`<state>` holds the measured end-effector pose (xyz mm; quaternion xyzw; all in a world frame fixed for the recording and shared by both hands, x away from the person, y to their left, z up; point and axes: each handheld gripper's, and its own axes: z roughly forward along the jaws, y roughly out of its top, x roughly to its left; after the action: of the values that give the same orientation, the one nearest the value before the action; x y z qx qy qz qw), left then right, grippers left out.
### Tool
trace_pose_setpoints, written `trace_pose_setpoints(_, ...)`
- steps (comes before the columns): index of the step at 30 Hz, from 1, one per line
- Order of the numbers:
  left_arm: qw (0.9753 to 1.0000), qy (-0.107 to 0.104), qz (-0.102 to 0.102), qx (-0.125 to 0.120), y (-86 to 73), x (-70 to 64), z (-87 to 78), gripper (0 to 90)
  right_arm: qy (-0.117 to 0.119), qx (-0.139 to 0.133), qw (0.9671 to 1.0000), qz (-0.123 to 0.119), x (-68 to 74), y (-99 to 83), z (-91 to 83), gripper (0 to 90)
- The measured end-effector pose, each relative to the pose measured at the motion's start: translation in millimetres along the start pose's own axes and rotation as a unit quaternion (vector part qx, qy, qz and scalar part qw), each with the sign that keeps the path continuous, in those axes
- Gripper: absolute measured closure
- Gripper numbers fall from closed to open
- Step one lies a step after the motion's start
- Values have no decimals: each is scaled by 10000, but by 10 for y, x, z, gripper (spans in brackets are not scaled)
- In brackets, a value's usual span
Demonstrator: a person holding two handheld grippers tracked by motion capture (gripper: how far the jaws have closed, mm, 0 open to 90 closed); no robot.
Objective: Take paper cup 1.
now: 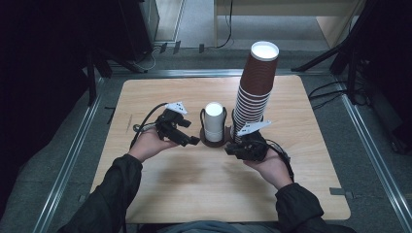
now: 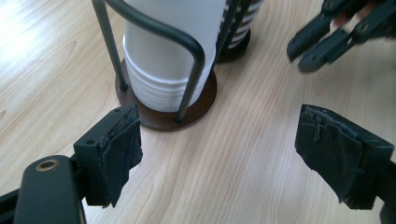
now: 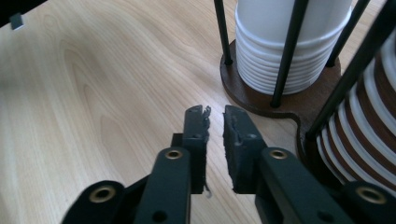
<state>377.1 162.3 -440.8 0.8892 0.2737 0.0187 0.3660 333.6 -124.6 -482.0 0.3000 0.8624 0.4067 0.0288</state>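
A short stack of white cups (image 1: 214, 121) stands in a dark wire holder (image 1: 214, 141) at the middle of the wooden table (image 1: 194, 179). Beside it, to the right, a tall leaning stack of brown cups (image 1: 255, 87) rises from the same holder. My left gripper (image 1: 190, 141) sits just left of the holder's base, open with nothing between its pads (image 2: 122, 154); the white cups (image 2: 168, 70) lie ahead of it. My right gripper (image 1: 229, 150) is low in front of the brown stack, jaws shut on nothing (image 3: 215, 116), pointing past the white cups (image 3: 289, 51) and brown cups (image 3: 373, 140).
The holder's brown base (image 3: 280, 100) lies right of my right jaws. My right gripper (image 2: 322, 39) also shows across the left gripper view. Bare wood stretches toward the near table edge. Metal rails (image 1: 73, 150) and dark stands flank the table.
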Motion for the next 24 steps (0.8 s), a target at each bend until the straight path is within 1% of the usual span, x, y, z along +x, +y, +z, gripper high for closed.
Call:
trace_pose_setpoints(1,10000,0,0,0,0,0,0,145,0,0,10000,0,0,0,0,825)
trace_pose_setpoints(2,10000,19,-1,-4,38,21,-22,142,-56,19,10000,-18,27,25,25,857)
trace_pose_setpoints(4,10000,-8,-18,-38,81,39,-41,141,-90,13,10000,-6,44,44,43,873)
trace_pose_setpoints(5,10000,17,3,-28,109,42,-45,141,-93,22,10000,27,52,55,52,888)
trace_pose_setpoints(6,10000,52,69,31,140,41,-50,142,-103,8,9999,36,56,64,60,893)
trace_pose_setpoints(7,9999,94,98,48,172,37,-50,140,-120,-15,9999,55,60,72,69,896)
trace_pose_setpoints(9,9998,74,134,85,243,54,-49,136,-168,-37,9998,85,73,88,94,897)
trace_pose_setpoints(11,9998,86,149,38,314,69,-45,135,-254,-54,9997,49,88,101,129,899)
trace_pose_setpoints(12,9998,62,178,50,353,80,-43,135,-275,-54,9996,83,96,107,150,899)
trace_pose_setpoints(14,9997,93,216,33,421,87,-29,135,-324,-80,9993,150,113,121,200,899)
trace_pose_setpoints(16,9997,28,227,10,484,97,-7,135,-392,-140,9989,196,123,133,248,899)
trace_pose_setpoints(17,9997,28,227,10,484,97,-7,135,-392,-140,9989,196,123,133,248,899)
trace_pose_setpoints(18,9995,53,297,25,544,105,20,135,-471,-239,9983,258,131,143,298,899)
trace_pose_setpoints(19,9995,68,322,17,570,110,35,135,-436,-266,9983,282,128,146,316,900)
trace_pose_setpoints(20,9995,59,323,17,596,121,50,137,-452,-314,9980,314,131,146,342,900)
trace_pose_setpoints(23,9995,45,316,66,664,157,99,141,-698,-411,9963,297,149,138,426,900)
trace_pose_setpoints(24,9995,50,304,98,686,167,113,142,-746,-442,9956,348,153,137,451,900)
